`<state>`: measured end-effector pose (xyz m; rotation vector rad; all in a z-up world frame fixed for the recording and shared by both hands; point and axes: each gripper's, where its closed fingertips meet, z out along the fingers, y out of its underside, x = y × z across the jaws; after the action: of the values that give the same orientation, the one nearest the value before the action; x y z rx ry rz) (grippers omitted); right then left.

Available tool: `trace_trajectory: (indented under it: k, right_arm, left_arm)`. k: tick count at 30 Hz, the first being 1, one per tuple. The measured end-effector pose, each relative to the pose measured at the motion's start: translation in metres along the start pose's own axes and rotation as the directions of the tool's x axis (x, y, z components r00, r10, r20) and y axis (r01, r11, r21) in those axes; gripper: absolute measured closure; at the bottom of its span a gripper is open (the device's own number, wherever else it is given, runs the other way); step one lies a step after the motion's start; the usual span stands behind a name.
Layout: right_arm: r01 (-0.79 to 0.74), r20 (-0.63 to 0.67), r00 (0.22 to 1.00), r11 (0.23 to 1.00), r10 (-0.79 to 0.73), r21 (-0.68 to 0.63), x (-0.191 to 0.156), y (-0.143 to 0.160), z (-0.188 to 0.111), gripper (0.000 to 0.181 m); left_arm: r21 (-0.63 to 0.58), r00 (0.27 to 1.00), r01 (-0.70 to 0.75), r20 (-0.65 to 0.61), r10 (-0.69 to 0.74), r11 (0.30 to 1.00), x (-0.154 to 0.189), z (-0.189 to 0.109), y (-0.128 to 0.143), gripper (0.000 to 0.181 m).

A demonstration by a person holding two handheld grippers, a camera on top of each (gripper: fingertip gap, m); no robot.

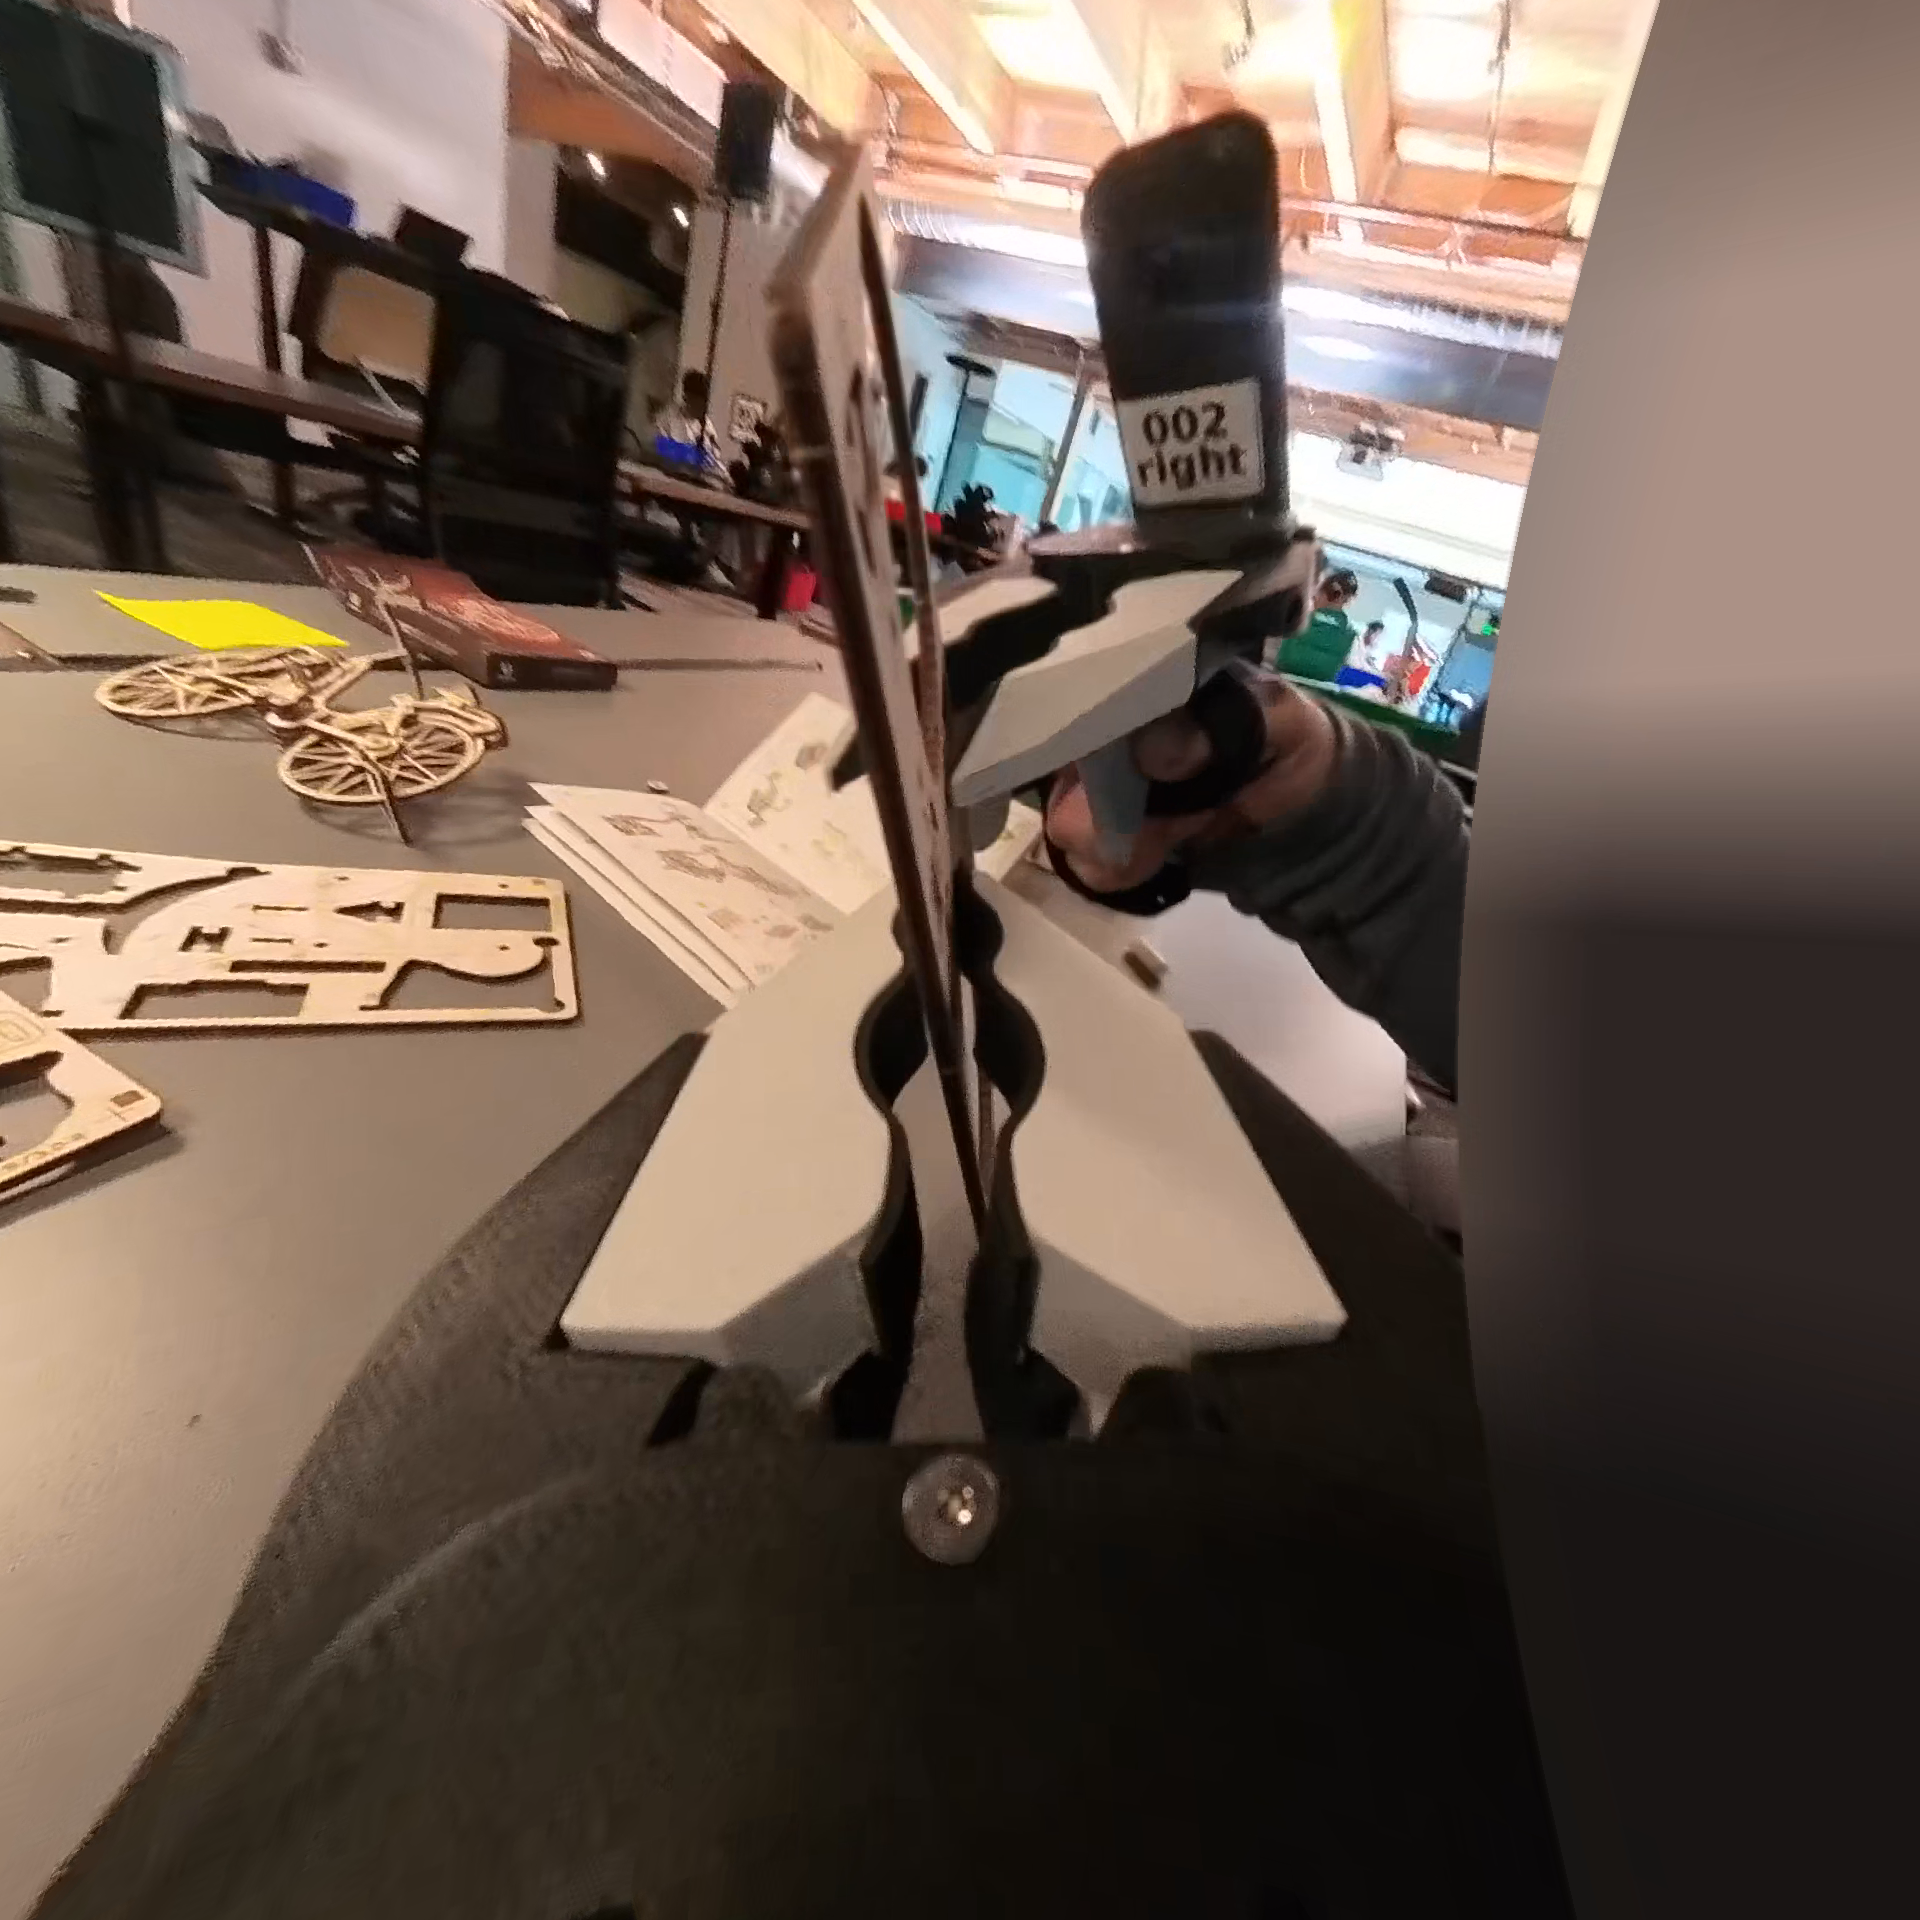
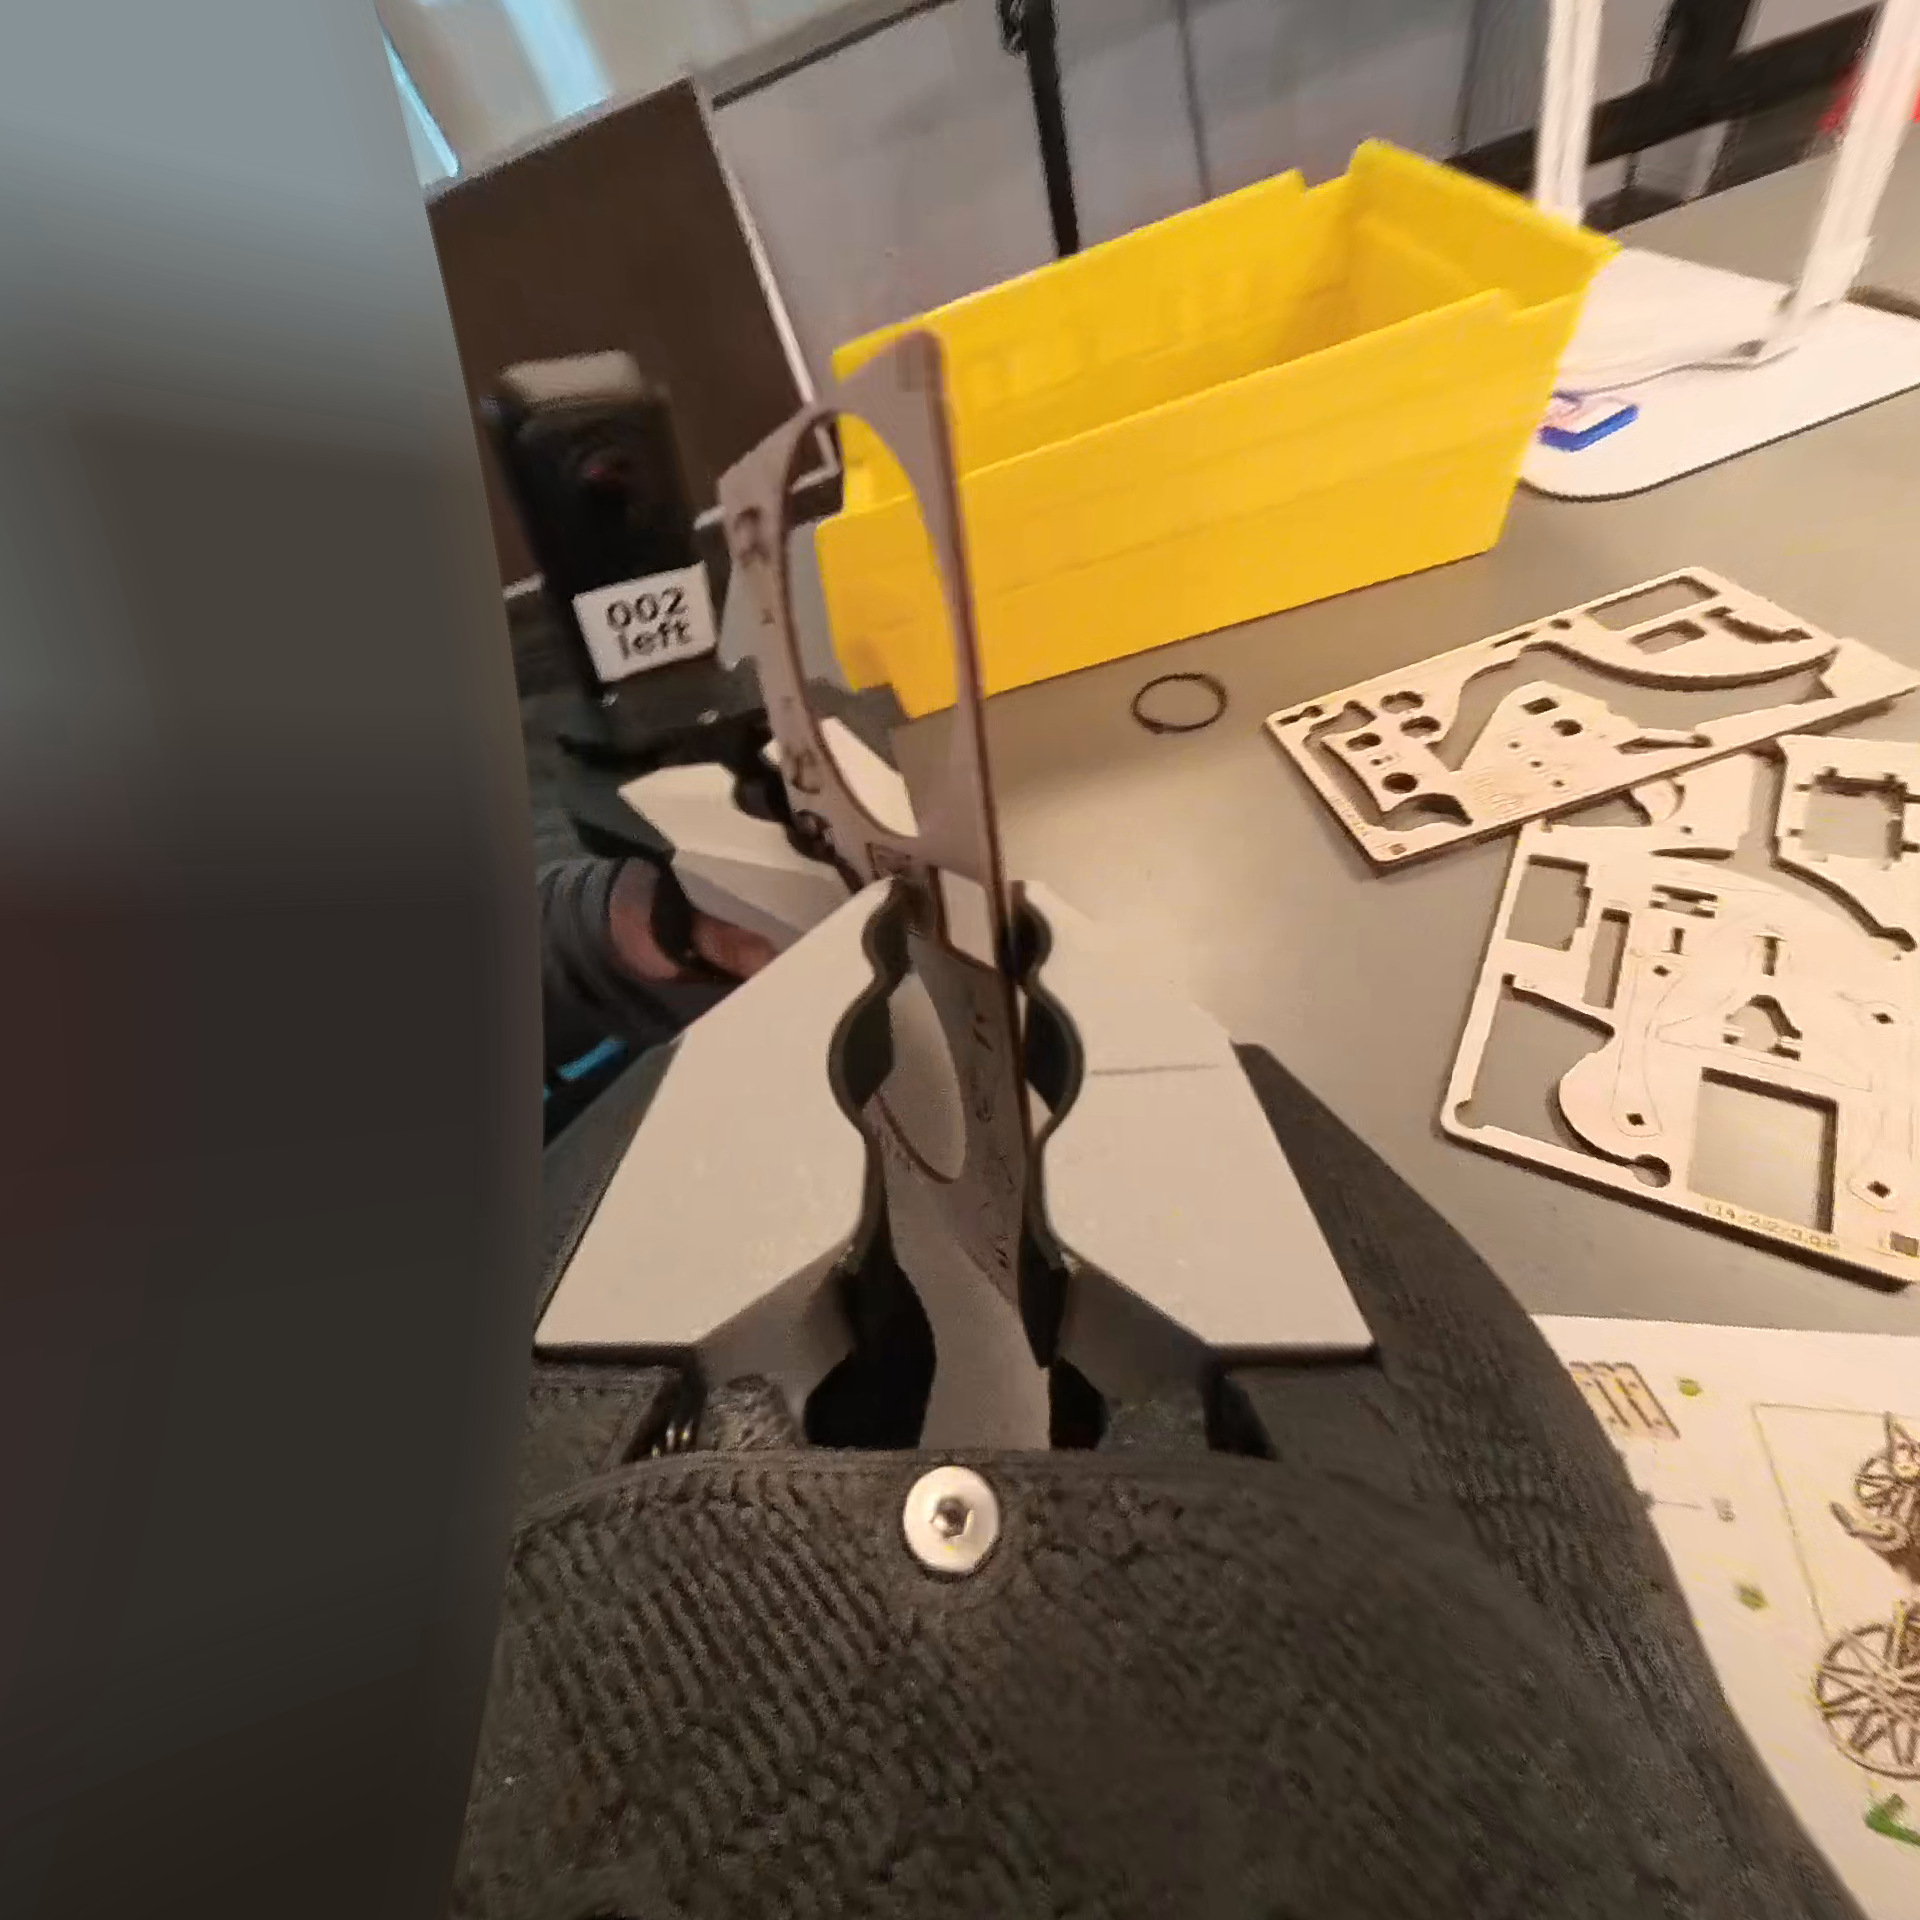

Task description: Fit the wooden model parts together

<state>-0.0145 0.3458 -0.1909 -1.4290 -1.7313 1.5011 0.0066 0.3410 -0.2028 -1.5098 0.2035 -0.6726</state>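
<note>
Plywood, thin and laser-cut, is what you have upright between both tools: one wooden sheet [image 1: 883, 582], held edge-on above the grey table [image 1: 312, 1195]. Your left gripper [image 1: 951, 935] has its jaws closed on the sheet's lower edge, and your right gripper [image 2: 951, 914] is likewise clamped on the same sheet [image 2: 935, 644], so each tool pinches an end of one brittle panel.

That is the main risk, as I judge it: if your two hands twist or pull apart even slightly out of step, the sheet could bend across its cut-outs and snap at a narrow bridge, or a part could pop free and drop. The sheet also sits slanted in the right jaws rather than square, so it may slide if you loosen your grip there.

Largest first, the right wrist view alone shows the yellow bin [image 2: 1195, 468] far behind the sheet, then two spent wooden sheets [image 2: 1683, 935] lying flat on the right, and a small black ring [image 2: 1177, 704] near the bin. The left wrist view alone shows another flat sheet [image 1: 312, 945] on the left, a dark box [image 1: 468, 634] farther back, and a finished wooden bicycle [image 1: 312, 717] beside it. The open instruction booklet [image 1: 707, 862] appears in both, nearer to you in the right view.
</note>
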Motion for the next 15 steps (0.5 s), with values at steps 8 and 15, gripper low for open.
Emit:
trace_trajectory:
  k: [8, 15]
  right_arm:
    - [0.045, -0.149, 0.987, 0.991, -0.064, -0.125, 0.008, 0.011, 0.008, 0.171]
    - [0.113, -0.294, 0.944, 0.985, -0.148, -0.133, 0.021, 0.012, 0.013, 0.162]
  left_arm:
    - [-0.103, 0.997, 0.011, 0.083, -0.002, 0.995, -0.012, -0.001, 0.012, 0.181]
    - [-0.112, 0.987, 0.113, 0.129, -0.098, 0.987, -0.018, -0.001, 0.014, 0.180]
